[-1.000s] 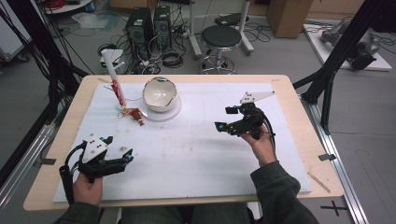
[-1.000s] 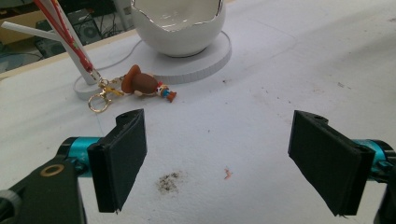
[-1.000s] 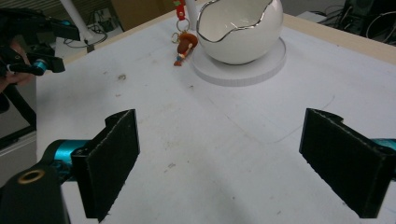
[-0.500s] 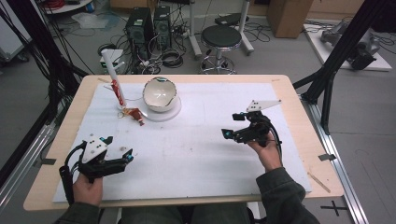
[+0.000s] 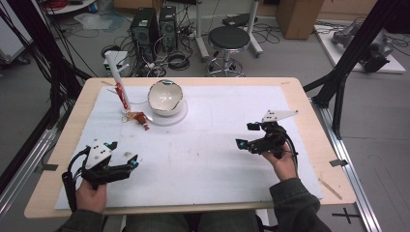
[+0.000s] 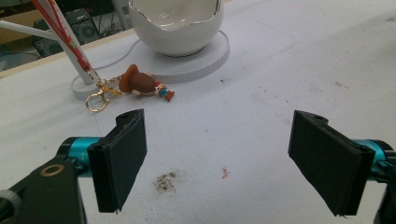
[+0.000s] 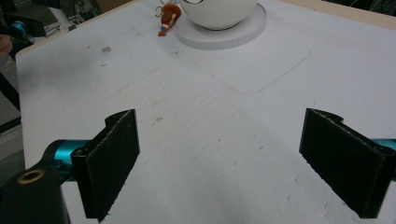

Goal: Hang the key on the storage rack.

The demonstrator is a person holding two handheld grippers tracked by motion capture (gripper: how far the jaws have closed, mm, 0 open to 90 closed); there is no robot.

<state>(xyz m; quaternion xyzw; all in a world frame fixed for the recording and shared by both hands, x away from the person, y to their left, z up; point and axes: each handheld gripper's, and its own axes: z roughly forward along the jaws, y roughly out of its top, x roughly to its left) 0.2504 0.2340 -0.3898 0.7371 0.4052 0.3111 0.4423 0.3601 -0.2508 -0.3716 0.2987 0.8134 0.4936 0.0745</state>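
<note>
High view gives me the desk [image 5: 309, 96] under a white mat, both tools parked near my edge, jaws spread wide, holding nothing. The egg-shaped bowl [image 5: 166, 98] sits on its round base at the far left. Just beside that base lies the keychain figure [image 5: 140, 118], long axis slanting toward the bowl, clasp near the leaning pole. My left tool [image 5: 126, 166] is nearer; the right tool [image 5: 246, 137] is well apart. I'd reach forward with the left.

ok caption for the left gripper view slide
Open left tool faces a figure keychain beside a white bowl.
</note>
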